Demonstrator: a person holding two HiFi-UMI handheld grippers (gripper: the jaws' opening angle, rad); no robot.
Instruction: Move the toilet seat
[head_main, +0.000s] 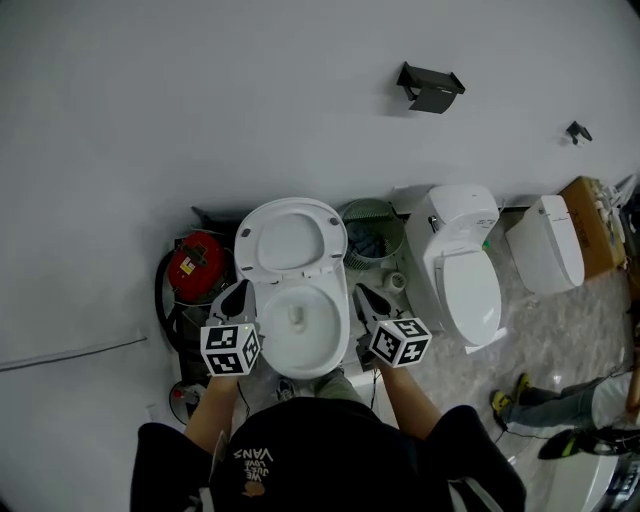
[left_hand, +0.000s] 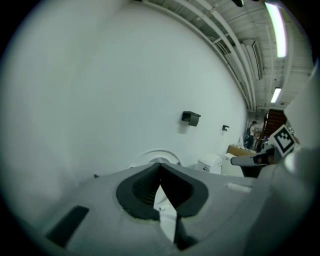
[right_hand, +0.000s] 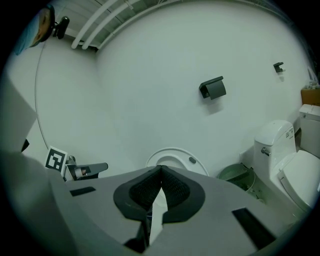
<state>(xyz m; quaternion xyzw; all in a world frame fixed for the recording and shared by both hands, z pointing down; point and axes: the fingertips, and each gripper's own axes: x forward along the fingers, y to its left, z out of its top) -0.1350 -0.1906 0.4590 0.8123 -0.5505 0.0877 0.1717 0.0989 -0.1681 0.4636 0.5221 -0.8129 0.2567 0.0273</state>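
Note:
The white toilet stands against the wall in the head view. Its seat and lid (head_main: 290, 240) are raised upright above the open bowl (head_main: 297, 325). My left gripper (head_main: 238, 291) sits by the bowl's left rim, shut and holding nothing. My right gripper (head_main: 362, 296) is by the right rim, also shut and empty. The raised seat (left_hand: 158, 153) shows just past the closed jaws in the left gripper view. In the right gripper view the seat (right_hand: 175, 153) rises behind the closed jaws. Neither gripper touches the seat.
A green wastebasket (head_main: 372, 230) stands right of the toilet, then a second toilet (head_main: 465, 270) with its lid down and a third white unit (head_main: 545, 245). A red object (head_main: 195, 262) with black hose sits at the left. A black holder (head_main: 430, 88) hangs on the wall. A person's legs (head_main: 560, 410) are at the right.

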